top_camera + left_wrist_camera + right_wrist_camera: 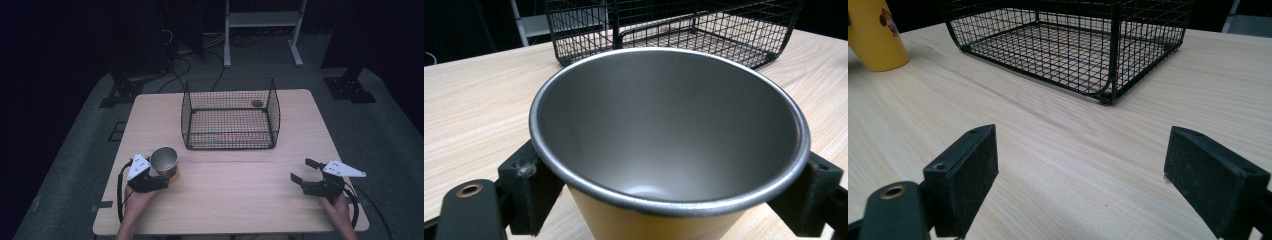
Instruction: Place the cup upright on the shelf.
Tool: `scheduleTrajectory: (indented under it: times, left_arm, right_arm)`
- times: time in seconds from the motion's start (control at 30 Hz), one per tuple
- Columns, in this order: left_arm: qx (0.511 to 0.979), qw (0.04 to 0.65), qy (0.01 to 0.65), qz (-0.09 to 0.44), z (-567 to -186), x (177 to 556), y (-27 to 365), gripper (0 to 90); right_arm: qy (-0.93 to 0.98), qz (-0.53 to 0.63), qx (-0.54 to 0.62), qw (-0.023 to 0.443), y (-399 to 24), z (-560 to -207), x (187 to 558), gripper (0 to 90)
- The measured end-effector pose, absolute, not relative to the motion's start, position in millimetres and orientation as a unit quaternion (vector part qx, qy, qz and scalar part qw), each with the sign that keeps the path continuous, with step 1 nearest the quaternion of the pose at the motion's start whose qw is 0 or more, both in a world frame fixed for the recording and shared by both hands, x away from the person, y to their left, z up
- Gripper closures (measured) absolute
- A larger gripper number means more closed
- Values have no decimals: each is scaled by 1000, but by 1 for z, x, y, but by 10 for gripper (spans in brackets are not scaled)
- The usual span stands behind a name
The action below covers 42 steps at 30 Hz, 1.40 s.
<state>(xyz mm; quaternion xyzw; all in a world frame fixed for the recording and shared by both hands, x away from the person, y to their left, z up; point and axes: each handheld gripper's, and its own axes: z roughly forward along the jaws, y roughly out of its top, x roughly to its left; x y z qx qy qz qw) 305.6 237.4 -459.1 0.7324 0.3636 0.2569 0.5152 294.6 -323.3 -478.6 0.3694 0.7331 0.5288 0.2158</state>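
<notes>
A cup (164,161) with a yellow outside and a bare metal inside stands upright near the table's front left. My left gripper (162,176) is shut on it. In the left gripper view both black jaws press the cup (669,125) just under its rim, and the cup looks empty. Near the front right, my right gripper (303,170) is open and holds nothing. In the right gripper view its pads (965,175) stand wide apart just above bare wood, with the cup (873,35) far off at the upper left.
A black wire basket (227,142) sits at the middle back of the wooden table (240,195), and its mesh (1068,45) lies ahead of the right gripper. A small dark round thing (257,103) shows at its back right. A white frame (262,20) and cables are on the floor behind.
</notes>
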Motion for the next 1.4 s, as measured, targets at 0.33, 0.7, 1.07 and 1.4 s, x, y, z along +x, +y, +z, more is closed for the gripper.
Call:
scheduleTrajectory:
  times: [0.33,0.7,1.07,1.4]
  left_arm:
    - [737,514,354,258,-455,303,233,143]
    - [742,535,313,256,-428,303,212,143]
    - [746,551,283,243,-408,312,189,142]
    - [754,558,254,234,-390,322,171,142]
  right_arm:
    - [732,529,371,215,-323,-479,295,130]
    - [732,529,371,215,-324,-479,295,130]
    - [731,531,371,214,-324,-479,295,130]
    - [730,532,374,211,-324,-479,295,130]
